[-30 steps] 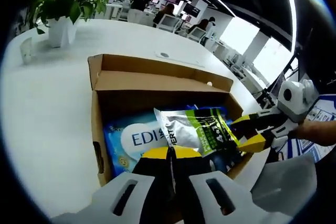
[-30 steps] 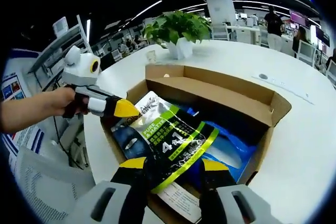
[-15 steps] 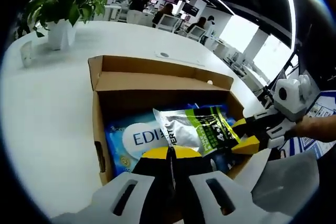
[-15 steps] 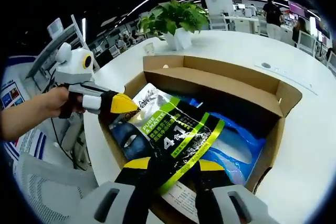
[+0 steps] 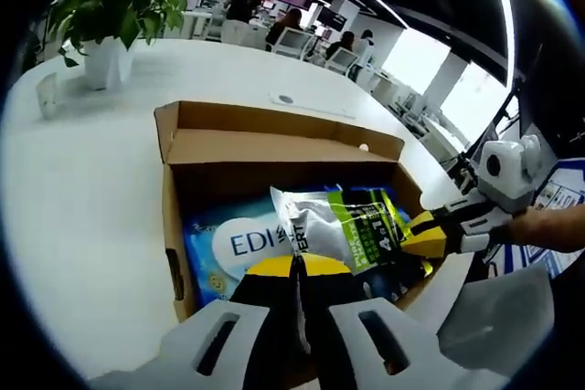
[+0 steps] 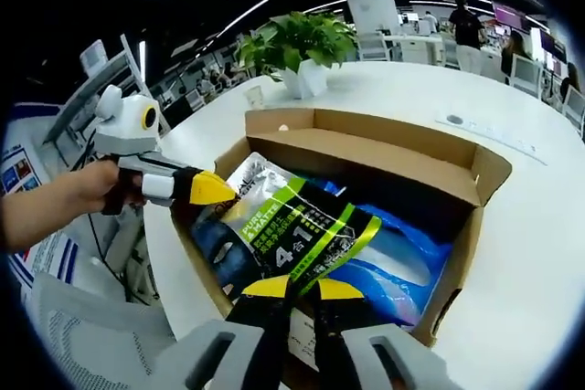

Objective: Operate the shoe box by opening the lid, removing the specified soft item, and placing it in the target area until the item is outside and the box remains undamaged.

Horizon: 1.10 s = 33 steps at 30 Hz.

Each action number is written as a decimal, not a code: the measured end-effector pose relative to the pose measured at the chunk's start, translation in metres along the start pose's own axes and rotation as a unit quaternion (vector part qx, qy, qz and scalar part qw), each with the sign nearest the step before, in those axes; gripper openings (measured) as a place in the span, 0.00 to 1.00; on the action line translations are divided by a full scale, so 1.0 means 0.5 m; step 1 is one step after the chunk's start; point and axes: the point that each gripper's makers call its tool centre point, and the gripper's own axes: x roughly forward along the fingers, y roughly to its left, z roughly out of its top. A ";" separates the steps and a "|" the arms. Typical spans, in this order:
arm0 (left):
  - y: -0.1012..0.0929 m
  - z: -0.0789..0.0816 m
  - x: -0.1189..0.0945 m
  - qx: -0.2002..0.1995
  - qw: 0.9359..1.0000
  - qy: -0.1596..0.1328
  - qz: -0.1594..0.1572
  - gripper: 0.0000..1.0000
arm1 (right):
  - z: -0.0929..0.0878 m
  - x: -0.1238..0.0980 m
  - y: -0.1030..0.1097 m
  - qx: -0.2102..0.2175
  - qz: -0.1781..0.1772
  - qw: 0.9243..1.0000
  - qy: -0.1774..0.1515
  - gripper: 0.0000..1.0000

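An open brown cardboard box [image 5: 274,143] [image 6: 384,157] stands on a white table. Inside lies a silver, green and black soft pouch [image 5: 343,226] [image 6: 292,226] marked "4", on top of a blue pack [image 5: 228,239] [image 6: 402,258]. My right gripper [image 6: 294,288] [image 5: 422,237] is shut on the pouch's near edge at the box's rim. My left gripper [image 5: 294,267] [image 6: 212,189] is shut, its yellow tip resting at the box's side wall beside the pouch. A hand holds each gripper.
A potted plant [image 5: 105,15] [image 6: 297,43] and a small cup [image 5: 46,93] stand on the table beyond the box. A round socket [image 5: 286,97] sits in the tabletop. A grey mesh chair [image 6: 82,335] stands off the table's edge. Desks and people fill the background.
My right gripper's jaws, wide apart before, have come together on the pouch's edge. The pouch's near end has risen a little. My left gripper has stayed at the box wall.
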 end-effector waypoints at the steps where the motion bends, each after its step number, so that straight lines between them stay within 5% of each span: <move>1: -0.001 0.001 -0.001 -0.001 1.000 -0.001 0.000 0.00 | 0.001 -0.002 0.000 0.004 0.001 1.000 -0.003 0.02; 33: -0.068 0.047 -0.009 0.013 1.000 -0.009 -0.009 0.00 | 0.075 -0.097 -0.014 0.026 0.000 0.998 -0.064 0.00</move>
